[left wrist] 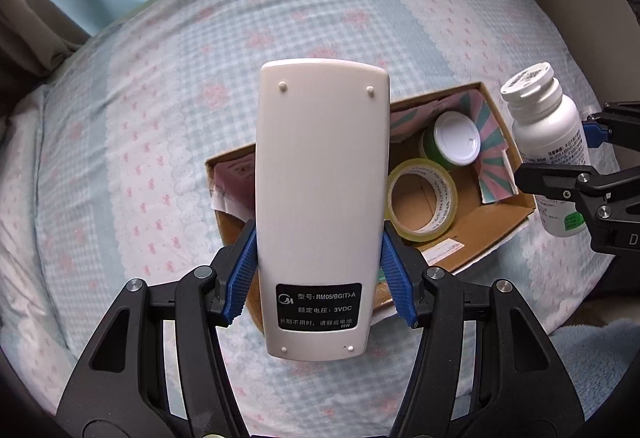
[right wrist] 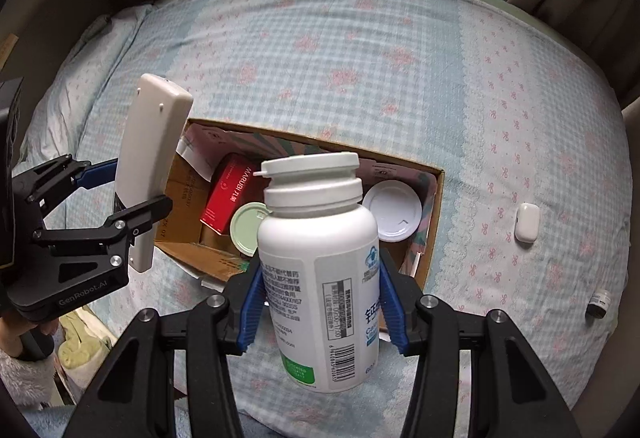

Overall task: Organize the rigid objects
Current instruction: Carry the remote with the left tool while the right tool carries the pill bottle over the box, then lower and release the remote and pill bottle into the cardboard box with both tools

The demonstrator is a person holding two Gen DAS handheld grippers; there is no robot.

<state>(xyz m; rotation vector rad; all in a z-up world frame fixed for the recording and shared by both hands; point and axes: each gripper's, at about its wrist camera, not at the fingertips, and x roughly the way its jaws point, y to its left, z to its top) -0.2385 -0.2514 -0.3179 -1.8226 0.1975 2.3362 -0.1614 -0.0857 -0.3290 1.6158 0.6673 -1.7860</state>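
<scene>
My left gripper [left wrist: 318, 270] is shut on a white remote control [left wrist: 320, 206], back side up, held above the left end of an open cardboard box [left wrist: 496, 222]. My right gripper [right wrist: 322, 302] is shut on a white pill bottle [right wrist: 320, 278] with a white cap, held above the box's [right wrist: 436, 206] near side. The bottle also shows at the right of the left wrist view [left wrist: 548, 134], and the remote at the left of the right wrist view [right wrist: 148, 166]. In the box lie a tape roll [left wrist: 420, 198], a green jar with a white lid [left wrist: 452, 142] and a red packet [right wrist: 226, 198].
The box sits on a bed with a blue checked sheet [right wrist: 360, 70]. A small white earbud case [right wrist: 527, 221] and a small dark vial [right wrist: 599, 303] lie on the sheet right of the box. Curtains hang at both sides.
</scene>
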